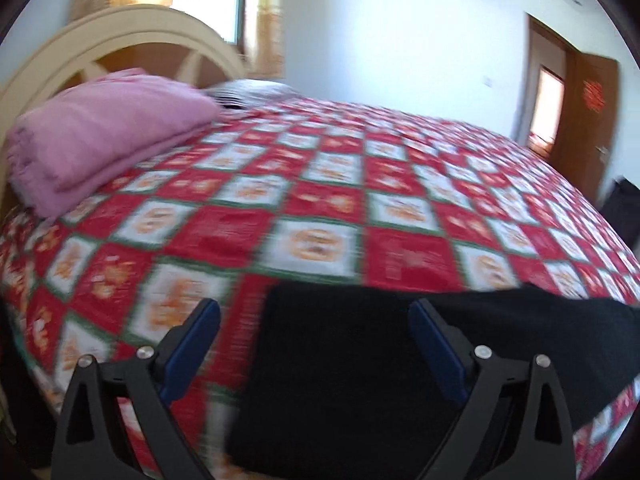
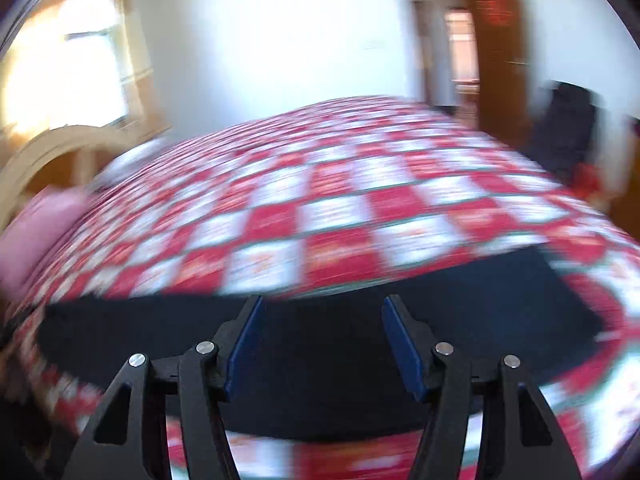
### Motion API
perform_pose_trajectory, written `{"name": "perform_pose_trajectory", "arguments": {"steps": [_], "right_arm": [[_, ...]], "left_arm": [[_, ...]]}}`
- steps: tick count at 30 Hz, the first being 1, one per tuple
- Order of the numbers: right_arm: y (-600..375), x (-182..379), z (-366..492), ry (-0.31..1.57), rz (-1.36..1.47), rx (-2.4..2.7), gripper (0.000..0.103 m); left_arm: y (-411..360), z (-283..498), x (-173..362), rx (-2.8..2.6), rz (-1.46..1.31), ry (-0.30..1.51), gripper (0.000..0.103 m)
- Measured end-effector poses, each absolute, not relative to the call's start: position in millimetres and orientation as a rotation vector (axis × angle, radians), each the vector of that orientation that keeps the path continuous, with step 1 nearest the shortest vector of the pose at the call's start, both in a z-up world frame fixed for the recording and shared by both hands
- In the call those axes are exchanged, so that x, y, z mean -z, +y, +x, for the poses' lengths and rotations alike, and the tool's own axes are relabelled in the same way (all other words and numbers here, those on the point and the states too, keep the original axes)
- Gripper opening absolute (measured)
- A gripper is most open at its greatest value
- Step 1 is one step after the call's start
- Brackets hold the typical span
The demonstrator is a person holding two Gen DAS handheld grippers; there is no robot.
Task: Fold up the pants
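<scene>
The black pants (image 1: 360, 368) lie flat as a long strip along the near edge of the bed, on a red and white checked bedspread (image 1: 320, 200). My left gripper (image 1: 314, 306) hovers over their left end, jaws wide, blue pads clear of the cloth. In the right wrist view the pants (image 2: 320, 360) stretch across the frame under my right gripper (image 2: 323, 300). Its jaws stand partly apart with nothing gripped. Both views are motion-blurred.
A folded pink blanket (image 1: 100, 136) rests at the far left by the cream headboard (image 1: 120, 36). A brown door (image 1: 588, 112) stands ajar at the far right. A dark object (image 2: 568, 132) sits beyond the bed's right side.
</scene>
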State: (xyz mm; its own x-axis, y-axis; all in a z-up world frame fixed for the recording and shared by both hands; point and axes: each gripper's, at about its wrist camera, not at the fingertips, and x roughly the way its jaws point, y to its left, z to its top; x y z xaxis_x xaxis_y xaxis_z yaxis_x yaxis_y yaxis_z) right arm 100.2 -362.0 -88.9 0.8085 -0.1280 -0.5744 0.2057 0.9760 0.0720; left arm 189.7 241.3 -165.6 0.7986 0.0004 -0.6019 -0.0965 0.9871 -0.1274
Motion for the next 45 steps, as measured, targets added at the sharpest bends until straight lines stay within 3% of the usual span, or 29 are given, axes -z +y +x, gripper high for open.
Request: {"name": "perform_pose_trajectory", "arguments": {"steps": [5, 6, 9, 11, 12, 15, 24, 25, 27, 29, 35, 45], "right_arm": [[-466.2, 78.5, 67.2, 0.582, 0.278, 0.471, 0.058], [-477.2, 80.4, 59.6, 0.587, 0.298, 0.49, 0.051], [-494.1, 88.9, 46.0, 0.606, 0.347, 0.478, 0.042], [-498.1, 95.7, 41.3, 0.613, 0.383, 0.43, 0.017], [-499.2, 98.2, 41.3, 0.609, 0.399, 0.405, 0.009], [-494.7, 95.8, 38.7, 0.596, 0.39, 0.383, 0.006], [-506.2, 106.8, 30.8, 0.604, 0.42, 0.403, 0.006], [-506.2, 103.5, 29.8, 0.6, 0.419, 0.405, 0.009], [-504.4, 97.0, 28.6, 0.593, 0.391, 0.471, 0.036], [-496.1, 86.6, 27.5, 0.552, 0.348, 0.506, 0.043], [-443.0, 80.7, 73.0, 0.581, 0.239, 0.354, 0.043], [-306.7, 159.8, 194.3, 0.91, 0.228, -0.094, 0.043]], "left_arm": [[185.2, 201.2, 168.1, 0.069, -0.084, 0.676, 0.098], [177.9, 204.0, 169.1, 0.073, -0.069, 0.68, 0.098], [165.2, 215.9, 175.3, 0.094, -0.066, 0.71, 0.098], [159.8, 221.0, 182.2, 0.089, -0.048, 0.728, 0.098], [158.1, 222.5, 185.5, 0.08, -0.036, 0.732, 0.098], [162.0, 223.1, 192.5, 0.081, -0.041, 0.736, 0.099], [164.2, 219.8, 193.1, 0.086, -0.038, 0.727, 0.102], [164.3, 218.0, 191.1, 0.079, -0.037, 0.729, 0.102], [161.2, 210.8, 184.1, 0.077, -0.021, 0.703, 0.102], [152.8, 203.5, 175.9, 0.083, 0.012, 0.674, 0.102], [114.0, 204.1, 166.0, 0.187, 0.026, 0.675, 0.102], [52.9, 204.5, 189.3, 0.298, 0.134, 0.735, 0.103]]}}
